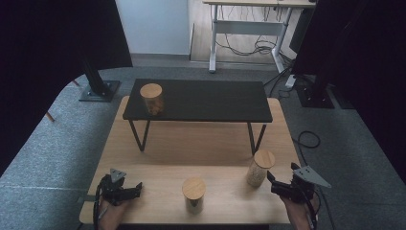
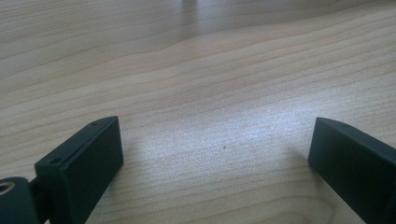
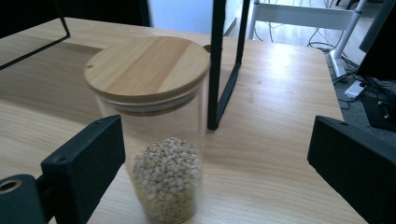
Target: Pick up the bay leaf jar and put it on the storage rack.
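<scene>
Three glass jars with round wooden lids are in the high view. One jar [image 1: 152, 98] stands on the left end of a black shelf [image 1: 210, 100]. A second jar [image 1: 194, 195] stands near the table's front edge, in the middle. The third jar [image 1: 260, 167], partly filled with pale grains, stands front right; in the right gripper view this jar [image 3: 159, 130] is just ahead of the left jaw. My right gripper [image 1: 271, 182] [image 3: 215, 158] is open, close to the jar's right side. My left gripper [image 1: 139, 188] [image 2: 215, 149] is open over bare wood at the front left.
The black shelf stands on thin metal legs [image 3: 219, 65] across the back of the wooden table [image 1: 158, 143]. A dark stand base [image 1: 99, 90] and a desk with cables [image 1: 249, 28] are on the carpet beyond. Cables [image 1: 309, 139] lie on the floor at right.
</scene>
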`<control>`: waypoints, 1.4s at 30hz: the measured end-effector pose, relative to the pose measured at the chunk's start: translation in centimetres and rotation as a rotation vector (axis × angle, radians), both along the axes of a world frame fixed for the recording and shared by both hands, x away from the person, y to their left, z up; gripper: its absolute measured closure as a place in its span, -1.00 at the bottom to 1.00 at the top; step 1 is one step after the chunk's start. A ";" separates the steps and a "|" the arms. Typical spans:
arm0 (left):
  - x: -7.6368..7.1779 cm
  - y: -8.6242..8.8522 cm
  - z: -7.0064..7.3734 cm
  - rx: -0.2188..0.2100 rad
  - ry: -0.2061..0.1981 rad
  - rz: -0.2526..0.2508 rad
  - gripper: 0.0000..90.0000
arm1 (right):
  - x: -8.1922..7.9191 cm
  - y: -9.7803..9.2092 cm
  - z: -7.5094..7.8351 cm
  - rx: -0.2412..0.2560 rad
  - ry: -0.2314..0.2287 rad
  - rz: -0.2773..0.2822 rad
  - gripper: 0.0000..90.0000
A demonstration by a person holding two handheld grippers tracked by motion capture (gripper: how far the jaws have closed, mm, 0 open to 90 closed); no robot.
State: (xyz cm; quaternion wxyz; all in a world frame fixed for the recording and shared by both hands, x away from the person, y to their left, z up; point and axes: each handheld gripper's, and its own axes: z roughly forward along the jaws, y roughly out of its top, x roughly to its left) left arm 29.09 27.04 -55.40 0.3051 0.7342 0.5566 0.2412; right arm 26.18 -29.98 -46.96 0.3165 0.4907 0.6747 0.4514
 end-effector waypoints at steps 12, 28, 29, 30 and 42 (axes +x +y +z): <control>0.0 0.0 0.0 0.000 0.000 0.000 -0.94 | -0.7 1.6 0.3 0.012 -0.020 0.049 -0.92; 0.0 0.0 0.0 -0.001 0.001 -0.001 -0.94 | -1.7 3.7 0.8 0.009 -0.049 0.104 -0.92; 0.0 0.0 0.0 -0.001 0.001 -0.001 -0.94 | -1.8 3.8 0.8 0.010 -0.050 0.106 -0.92; 0.0 0.0 0.0 0.000 0.001 -0.001 -0.94 | -1.8 3.8 0.9 0.009 -0.052 0.108 -0.92; 0.0 0.0 0.0 -0.001 0.001 -0.001 -0.94 | -2.3 5.0 1.0 0.014 -0.061 0.152 -0.92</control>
